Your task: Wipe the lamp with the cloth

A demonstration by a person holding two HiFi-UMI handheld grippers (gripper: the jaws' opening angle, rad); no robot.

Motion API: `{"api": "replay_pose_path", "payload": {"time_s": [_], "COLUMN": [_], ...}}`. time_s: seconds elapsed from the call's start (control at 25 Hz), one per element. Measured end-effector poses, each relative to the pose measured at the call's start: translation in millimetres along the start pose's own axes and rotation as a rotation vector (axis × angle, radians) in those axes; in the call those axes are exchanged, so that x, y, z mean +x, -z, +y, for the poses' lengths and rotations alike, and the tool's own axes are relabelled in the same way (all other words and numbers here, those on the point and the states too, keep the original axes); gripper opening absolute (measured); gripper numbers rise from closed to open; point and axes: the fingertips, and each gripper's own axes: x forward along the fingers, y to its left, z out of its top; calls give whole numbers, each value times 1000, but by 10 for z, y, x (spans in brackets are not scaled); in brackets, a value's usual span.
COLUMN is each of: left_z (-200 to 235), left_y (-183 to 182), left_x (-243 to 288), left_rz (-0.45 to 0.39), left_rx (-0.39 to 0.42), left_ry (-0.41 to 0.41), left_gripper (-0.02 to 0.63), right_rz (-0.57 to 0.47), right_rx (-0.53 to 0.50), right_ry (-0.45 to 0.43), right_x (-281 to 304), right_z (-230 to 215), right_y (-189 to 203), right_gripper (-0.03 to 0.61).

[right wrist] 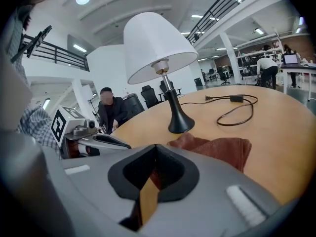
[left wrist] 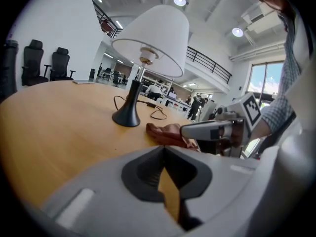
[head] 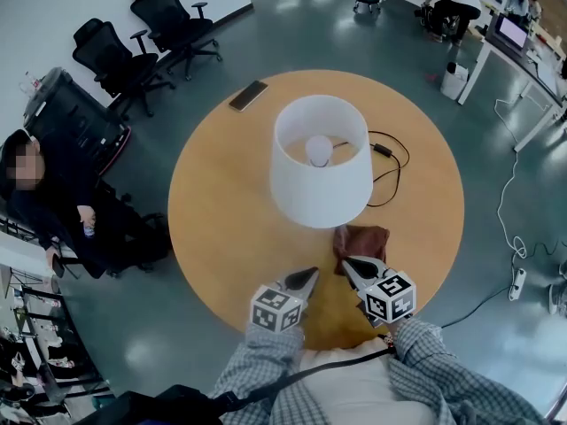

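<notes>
At far left, beside the round wooden desk (head: 217,215), a seated person (head: 49,206) in dark clothes, with black office chairs (head: 133,51) behind. On the desk's far edge, a dark phone (head: 248,95), lying flat.

Near the front edge, the left tool (head: 309,275): clenched, tips met, gripping nothing, bare wood showing through the slot below the tips. Pointed toward the lamp.

At the desk's middle, the lamp (head: 319,193): upright, white shade, bulb visible from above, dark flared foot on the wood.

Just right of that foot and toward the front edge, the cloth (head: 365,237): reddish-brown, crumpled, lying on the desk, close to the foot.

Right tool (head: 348,262): clenched as well, tips met over the cloth's near edge, red-brown fabric showing just beyond them and through the slot.

Further right, a black cord (head: 396,162) looped loosely on the wood, well apart from both tools.
</notes>
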Motion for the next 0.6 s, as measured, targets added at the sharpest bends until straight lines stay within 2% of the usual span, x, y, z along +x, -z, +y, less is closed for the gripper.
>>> {"api": "replay_pose_path", "payload": {"time_s": [0.6], "left_z": [19], "left_y": [-27], "left_x": [6], "left_rz": [-2], "left_rx": [-8], "left_ry": [-6], "left_gripper": [0], "right_rz": [3], "right_rx": [6], "right_ry": [14], "right_x": [-23], "right_z": [-71], "right_y": [-33], "right_gripper": [3]}}
